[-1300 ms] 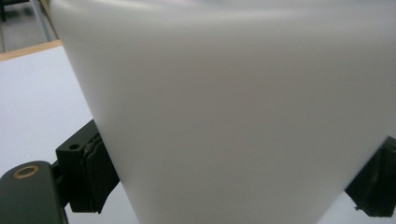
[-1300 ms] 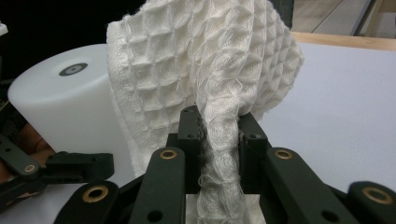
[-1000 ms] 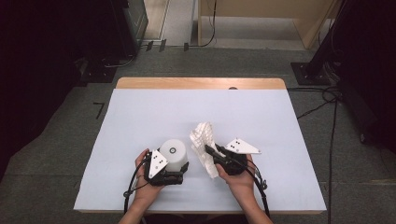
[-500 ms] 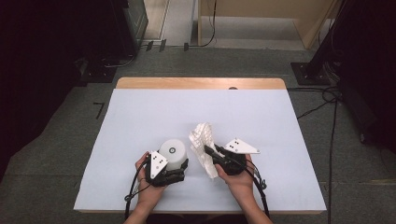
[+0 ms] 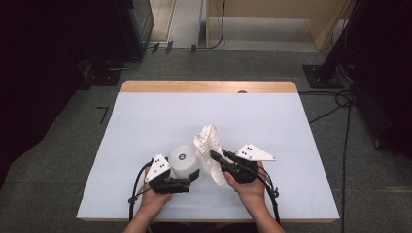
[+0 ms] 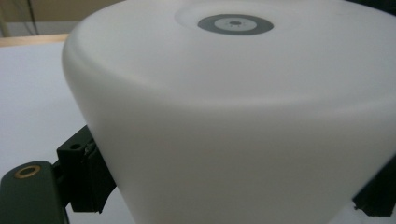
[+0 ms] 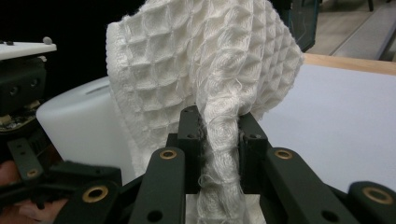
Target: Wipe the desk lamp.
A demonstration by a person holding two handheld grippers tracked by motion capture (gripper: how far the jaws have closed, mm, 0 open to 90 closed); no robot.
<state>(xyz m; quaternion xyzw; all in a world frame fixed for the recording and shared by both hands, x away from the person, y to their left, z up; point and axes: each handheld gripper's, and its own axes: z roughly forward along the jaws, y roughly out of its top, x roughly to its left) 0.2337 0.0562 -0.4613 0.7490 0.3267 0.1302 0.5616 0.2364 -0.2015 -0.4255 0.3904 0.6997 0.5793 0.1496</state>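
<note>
- The left gripper [image 5: 187,178] sits near the front edge of the table [image 5: 145,121], at about 7 o'clock from the table's middle in the high view, held in the person's left hand [image 5: 156,196].
- Its jaws stand wide apart around a white cup [image 5: 183,161] that is upside down, with a small grey ring on its upturned base.
- In the left gripper view the cup [image 6: 233,116] is very close up, with a black jaw against its wall at 8 o'clock and the tip of the other jaw at 4 o'clock; the jaws appear clamped on it.
- The right gripper [image 5: 216,158] is at about 5 o'clock from the table's middle, held in the right hand [image 5: 250,189], and it points toward 10 o'clock, at the cup.
- Its jaws are almost fully closed and pinch a white waffle-weave cloth [image 5: 208,145].
- In the right gripper view a bunched fold of the cloth [image 7: 205,70] runs between the two black jaws, and the rest fans out above them, toward 12 o'clock.
- The cloth stands up off the table just beside the cup, at the cup's 3 o'clock in the high view; I cannot tell whether the two touch.
- In the right gripper view the cup [image 7: 79,126] shows behind the cloth at 9 o'clock.
- A pale sheet [image 5: 291,145] covers the table, leaving a wooden strip bare at 12 o'clock.
</note>
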